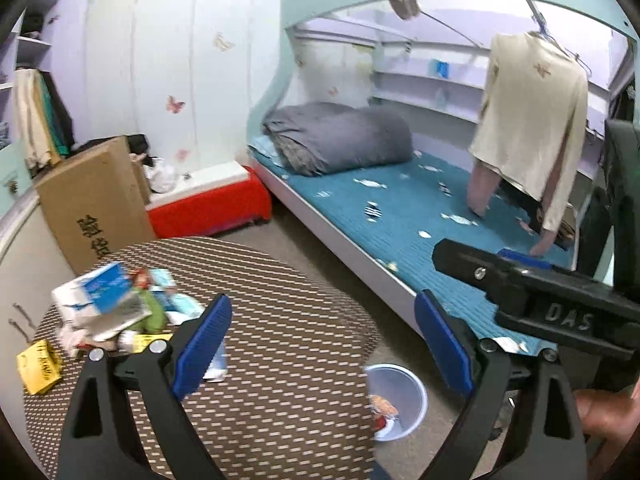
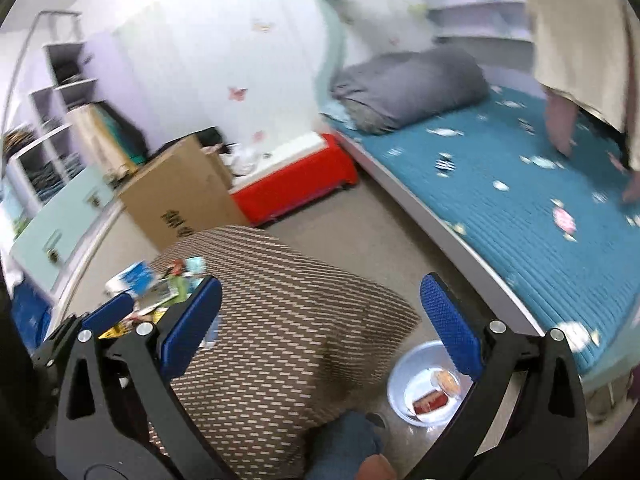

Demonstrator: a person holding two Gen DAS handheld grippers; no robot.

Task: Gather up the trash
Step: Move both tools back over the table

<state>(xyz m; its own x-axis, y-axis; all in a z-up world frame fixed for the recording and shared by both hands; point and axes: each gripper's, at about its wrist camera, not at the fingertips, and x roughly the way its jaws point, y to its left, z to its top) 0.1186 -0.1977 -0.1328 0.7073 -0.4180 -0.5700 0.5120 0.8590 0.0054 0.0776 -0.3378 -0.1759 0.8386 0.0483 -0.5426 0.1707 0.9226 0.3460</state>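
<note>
The trash pile [image 1: 108, 308] sits at the left of the left wrist view, on the far edge of the round table [image 1: 280, 300] with the brown woven cloth. It has a blue and white packet, green wrappers and a yellow packet [image 1: 38, 366] near the table's rim. The trash bin [image 1: 400, 400] is on the floor at the bottom middle of the frame, just beside the table and near the bed [image 1: 400, 208]. It already has a few scraps inside.

What could go wrong? The pile is loose and mixed up, so a grab at it may pinch only one wrapper and push the others off the edge onto the floor. The yellow packet looks closest to falling. The bin is low and partly tucked by the table, so a dropped piece could miss it. The pictures are blurry too, so aiming may be hard.

The left gripper [image 1: 324, 344] has its jaws wide apart and holds nothing. The right gripper [image 2: 320, 320] is also wide apart and empty. Its left blue pad shows in front of the pile, but I cannot tell if it touches it.
</note>
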